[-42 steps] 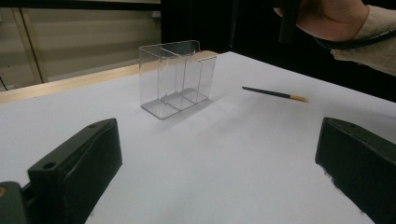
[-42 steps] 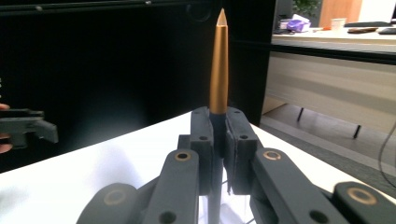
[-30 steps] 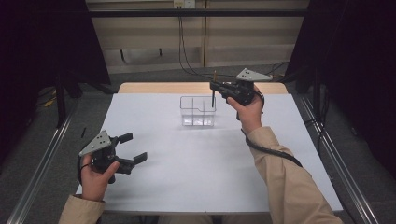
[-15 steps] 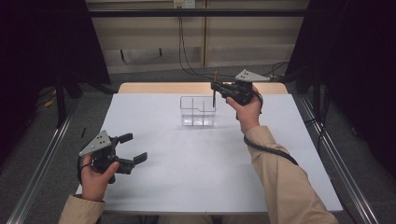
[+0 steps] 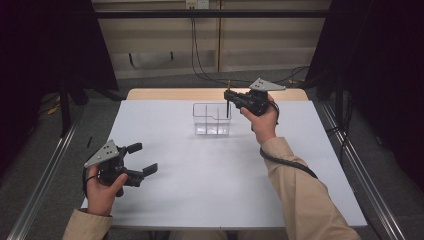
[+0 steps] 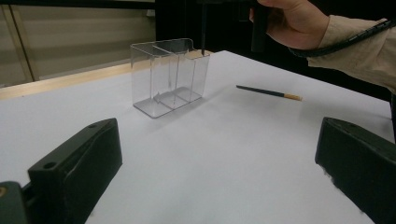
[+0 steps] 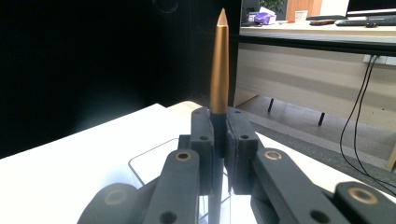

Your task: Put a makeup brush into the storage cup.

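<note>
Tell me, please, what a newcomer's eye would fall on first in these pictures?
Probably the right tongs, shut on a dark pen with a gold end that stands upright over the right end of the clear divided holder at the far middle of the white table. Next, the left tongs near the front left edge, open, and a second pen lying flat on the table beyond the holder.

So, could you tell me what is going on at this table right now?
A person is putting pens into a clear plastic holder near the far end of the white table. The right tool is shut on a dark pen with a gold end, held upright with its lower end at the holder's right compartment. The left tool waits open near the table's near left corner. Another pen lies on the table.
</note>
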Motion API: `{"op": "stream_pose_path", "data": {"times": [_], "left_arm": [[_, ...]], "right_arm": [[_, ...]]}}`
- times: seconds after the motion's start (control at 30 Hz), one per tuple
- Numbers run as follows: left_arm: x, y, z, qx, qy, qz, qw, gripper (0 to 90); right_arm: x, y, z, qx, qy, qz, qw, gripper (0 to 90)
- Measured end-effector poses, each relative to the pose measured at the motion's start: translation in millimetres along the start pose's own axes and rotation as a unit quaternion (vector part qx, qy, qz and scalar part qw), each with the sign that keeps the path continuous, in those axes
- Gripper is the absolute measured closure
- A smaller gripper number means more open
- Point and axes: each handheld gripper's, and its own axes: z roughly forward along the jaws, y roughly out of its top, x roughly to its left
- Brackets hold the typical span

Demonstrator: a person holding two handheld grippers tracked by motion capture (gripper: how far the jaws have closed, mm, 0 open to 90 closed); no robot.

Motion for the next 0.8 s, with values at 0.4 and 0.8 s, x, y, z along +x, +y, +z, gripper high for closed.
{"op": "stream_pose_path", "data": {"times": [0.4,0.8], "left_arm": [[-0.4,0.6,0.1,0.004,0.001,0.005,1.0000,0.5],[-0.4,0.4,0.8,0.005,0.002,0.007,1.0000,0.6]], "right_arm": [[0.0,-5.9,0.1,0.001,0.003,-0.001,1.0000,83.5],[-2.6,-12.9,0.1,0.006,0.002,0.006,1.0000,83.4]]}}
